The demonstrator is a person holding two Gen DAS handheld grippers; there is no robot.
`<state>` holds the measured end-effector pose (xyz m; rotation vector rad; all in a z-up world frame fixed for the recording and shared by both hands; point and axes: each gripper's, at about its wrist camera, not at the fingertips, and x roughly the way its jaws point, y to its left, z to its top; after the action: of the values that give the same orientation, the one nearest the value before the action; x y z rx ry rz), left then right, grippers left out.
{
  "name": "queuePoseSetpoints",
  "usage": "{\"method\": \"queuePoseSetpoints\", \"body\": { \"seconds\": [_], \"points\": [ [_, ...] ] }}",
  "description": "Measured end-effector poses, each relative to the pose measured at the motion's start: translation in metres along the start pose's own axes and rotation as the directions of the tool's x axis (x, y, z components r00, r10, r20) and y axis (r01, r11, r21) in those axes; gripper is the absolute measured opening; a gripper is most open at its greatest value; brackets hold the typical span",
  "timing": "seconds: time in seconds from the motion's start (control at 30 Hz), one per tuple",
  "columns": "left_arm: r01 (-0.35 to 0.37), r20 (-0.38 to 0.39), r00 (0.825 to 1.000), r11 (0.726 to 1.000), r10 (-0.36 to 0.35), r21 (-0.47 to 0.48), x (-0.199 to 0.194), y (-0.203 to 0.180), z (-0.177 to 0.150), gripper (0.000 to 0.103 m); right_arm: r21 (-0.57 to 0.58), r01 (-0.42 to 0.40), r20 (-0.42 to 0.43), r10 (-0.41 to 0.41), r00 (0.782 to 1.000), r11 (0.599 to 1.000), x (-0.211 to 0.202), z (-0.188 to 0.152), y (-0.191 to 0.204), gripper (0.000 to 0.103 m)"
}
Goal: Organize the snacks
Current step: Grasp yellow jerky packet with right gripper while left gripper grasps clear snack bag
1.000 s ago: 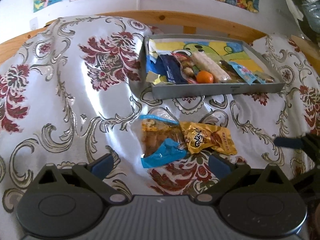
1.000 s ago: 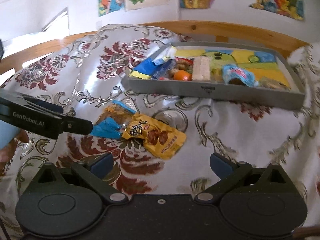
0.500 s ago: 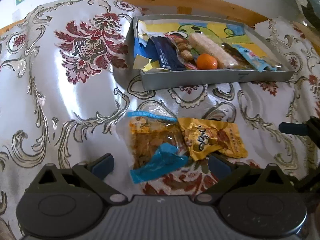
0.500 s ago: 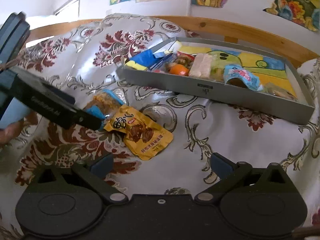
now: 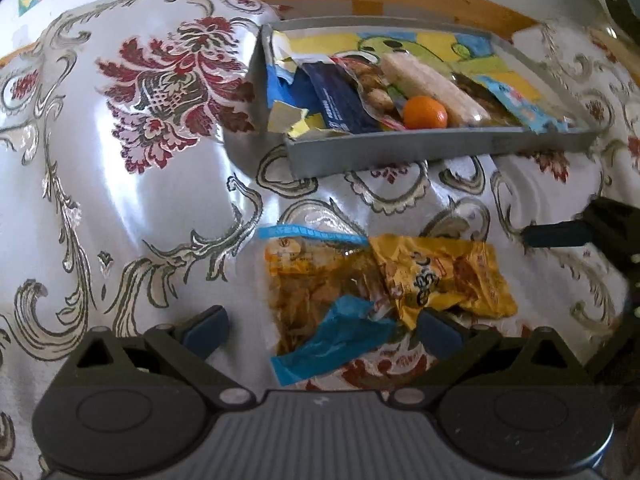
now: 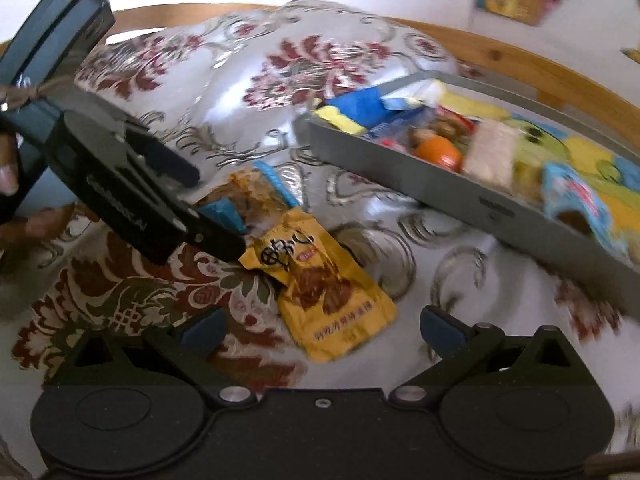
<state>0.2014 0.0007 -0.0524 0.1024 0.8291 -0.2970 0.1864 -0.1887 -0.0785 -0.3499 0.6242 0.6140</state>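
Lying between 2 wide-open, empty grippers [image 5: 320, 326] [image 6: 320, 326]: 2 snack packets [image 5: 316, 280] [image 5: 444, 276].

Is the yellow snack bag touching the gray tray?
Apart. The left wrist view shows bare tablecloth between the yellow snack bag and the gray tray.

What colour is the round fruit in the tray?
Orange. The fruit sits among wrappers near the front wall of the grey tray, clearest in the left wrist view.
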Motion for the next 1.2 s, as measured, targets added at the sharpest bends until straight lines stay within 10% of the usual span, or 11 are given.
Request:
{"method": "queuePoseSetpoints", "body": {
  "seconds": [0.4, 0.57, 0.8, 1.2],
  "points": [
    [0.039, 0.001, 0.999, 0.999, -0.039, -0.024, -0.002, 0.011, 0.002, 0.102, -0.044, -0.213, -0.054, 0.21, 0.976, 0.976, 0.038, 0.016, -0.024, 0.101],
    [0.038, 0.001, 0.999, 0.998, -0.038, -0.043, -0.001, 0.011, 0.004, 0.102, -0.025, -0.195, -0.036, 0.194, 0.98, 0.981, 0.026, 0.011, -0.026, 0.069],
    [0.046, 0.006, 0.999, 0.998, -0.046, -0.037, 0.001, 0.009, 0.004, 0.102, 0.027, -0.112, -0.042, 0.113, 0.993, 0.993, 0.001, 0.001, -0.017, 0.054],
    [-0.015, -0.014, 1.0, 0.999, 0.015, -0.033, 0.007, 0.002, 0.009, 0.095, -0.014, -0.17, -0.099, 0.168, 0.981, 0.985, 0.009, 0.009, -0.017, 0.072]
  ]
}}
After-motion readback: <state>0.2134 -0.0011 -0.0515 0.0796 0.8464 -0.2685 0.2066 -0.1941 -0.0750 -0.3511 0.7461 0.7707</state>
